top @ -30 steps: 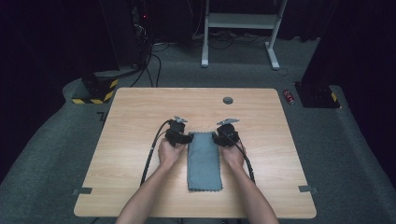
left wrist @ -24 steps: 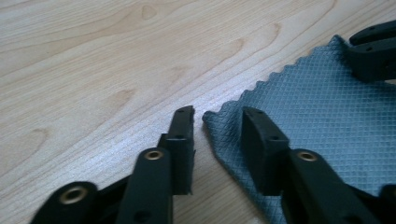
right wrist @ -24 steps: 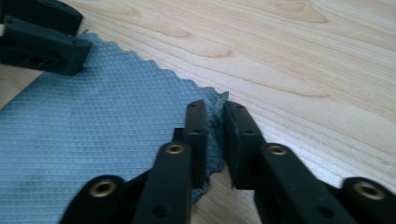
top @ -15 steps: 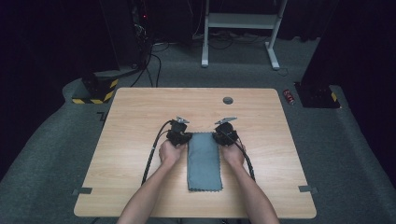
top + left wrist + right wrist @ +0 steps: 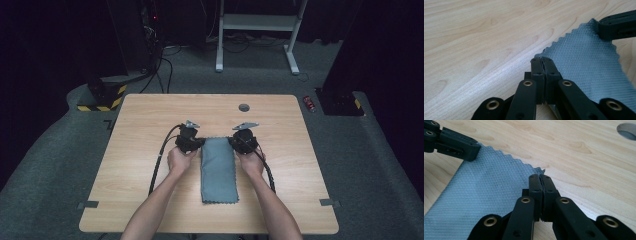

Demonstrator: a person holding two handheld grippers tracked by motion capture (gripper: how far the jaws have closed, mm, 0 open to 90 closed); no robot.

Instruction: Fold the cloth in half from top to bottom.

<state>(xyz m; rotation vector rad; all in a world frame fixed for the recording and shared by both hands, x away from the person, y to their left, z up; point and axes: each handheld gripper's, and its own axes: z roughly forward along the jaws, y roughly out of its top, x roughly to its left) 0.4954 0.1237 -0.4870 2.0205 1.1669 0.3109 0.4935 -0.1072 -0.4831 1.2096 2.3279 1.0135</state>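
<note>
The left gripper [image 5: 196, 144] has just closed on the far left corner of the folded grey cloth [image 5: 218, 170], lying mid-table [image 5: 140, 200]; the right gripper [image 5: 234, 142] has just pinched the far right corner. Both corners look secured; lifting or folding remains.

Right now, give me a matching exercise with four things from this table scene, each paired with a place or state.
Things:
1. left gripper
2. right gripper
3. cloth
4. hole

Places or states:
A. round, in the tabletop near the far edge
B. folded, lying between the hands
C. shut on the cloth's far left corner
D. shut on the cloth's far right corner

Pairs: 1-C, 2-D, 3-B, 4-A
</note>
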